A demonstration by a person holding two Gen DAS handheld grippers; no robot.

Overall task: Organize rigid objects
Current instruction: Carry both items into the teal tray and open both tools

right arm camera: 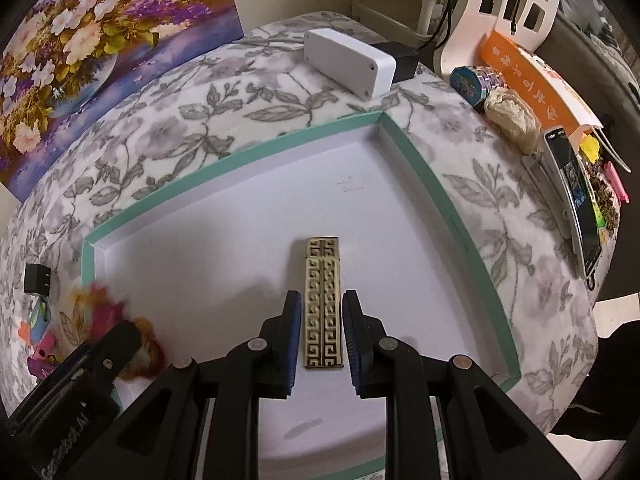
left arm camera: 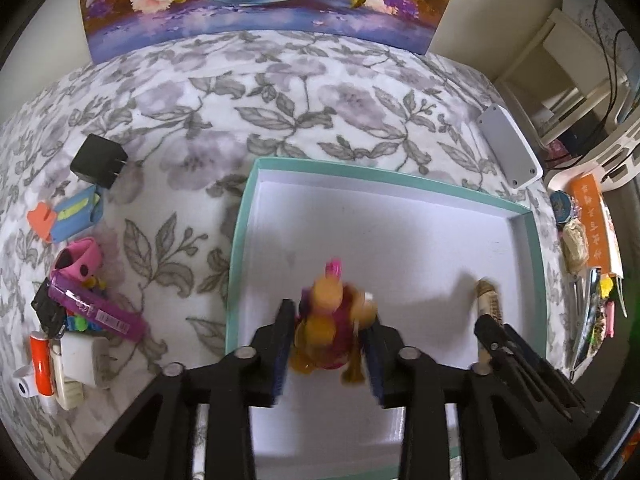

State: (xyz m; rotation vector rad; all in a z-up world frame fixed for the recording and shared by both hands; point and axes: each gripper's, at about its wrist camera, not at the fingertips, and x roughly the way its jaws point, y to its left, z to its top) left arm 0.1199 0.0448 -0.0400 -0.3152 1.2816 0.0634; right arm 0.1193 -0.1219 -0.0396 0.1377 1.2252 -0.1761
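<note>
A shallow box with a teal rim (left arm camera: 400,174) and a white floor lies on the floral cloth. My left gripper (left arm camera: 330,316) hovers over its near left part. A yellow and pink toy figure (left arm camera: 320,300) sits blurred between the spread fingers, while the fingers and the background are sharp. The right wrist view shows that toy (right arm camera: 100,304) at the left gripper's tip (right arm camera: 124,332). My right gripper (right arm camera: 322,296) straddles a gold-patterned lighter (right arm camera: 323,304) lying on the box floor (right arm camera: 240,240), with a thin gap at each pad. The lighter (left arm camera: 489,296) also pokes out past the right gripper (left arm camera: 490,324).
Left of the box lie a black plug (left arm camera: 98,160), a blue and orange item (left arm camera: 68,216), a pink piece (left arm camera: 78,260), a purple pack (left arm camera: 100,314) and a white charger (left arm camera: 80,354). A white case (right arm camera: 348,60) sits beyond the box. An orange carton (right arm camera: 532,80) and clutter line the right edge.
</note>
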